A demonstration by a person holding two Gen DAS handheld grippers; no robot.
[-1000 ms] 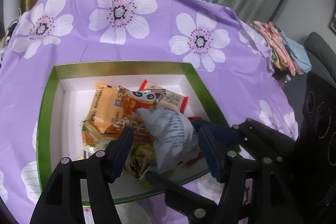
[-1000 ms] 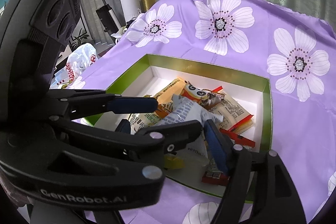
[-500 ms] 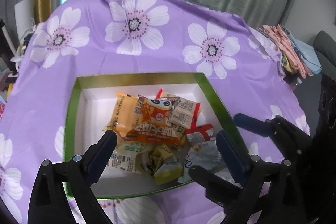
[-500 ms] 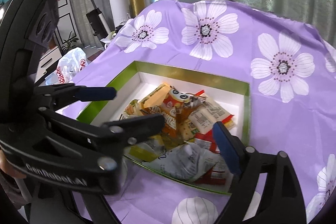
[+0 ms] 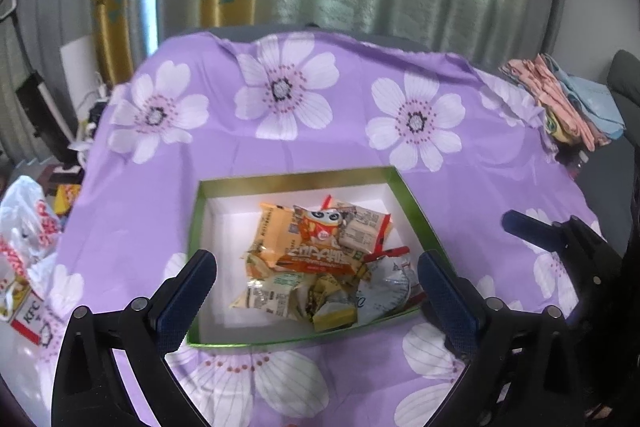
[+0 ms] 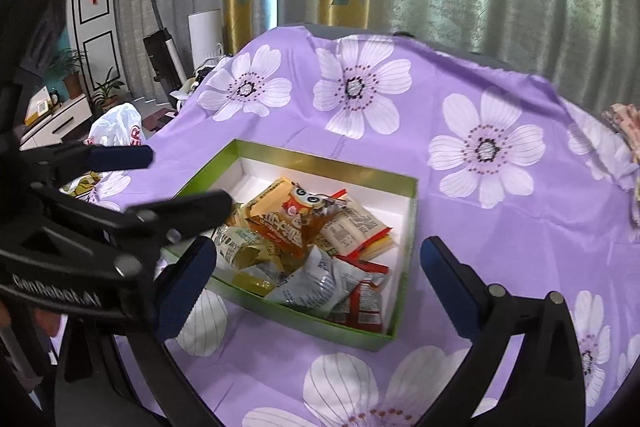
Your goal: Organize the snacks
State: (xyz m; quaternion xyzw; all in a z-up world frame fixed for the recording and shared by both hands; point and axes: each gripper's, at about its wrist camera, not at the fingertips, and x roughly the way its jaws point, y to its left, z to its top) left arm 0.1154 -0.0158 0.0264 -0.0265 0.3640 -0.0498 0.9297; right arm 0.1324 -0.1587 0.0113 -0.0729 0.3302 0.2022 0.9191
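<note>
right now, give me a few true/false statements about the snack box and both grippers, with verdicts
1. The left gripper is open and holds nothing. True.
2. The right gripper is clamped on the silver packet. False: its jaws are spread wide and the packet lies in the box.
3. The snacks are heaped inside the green box. True.
4. The orange cartoon-eyed packet lies on the cloth outside the box. False: it sits on top of the heap in the box.
5. The purple floral cloth covers the table under the box. True.

Blk plastic grippers, blue pads, silver screws, "GenRobot.AI" lettering.
</note>
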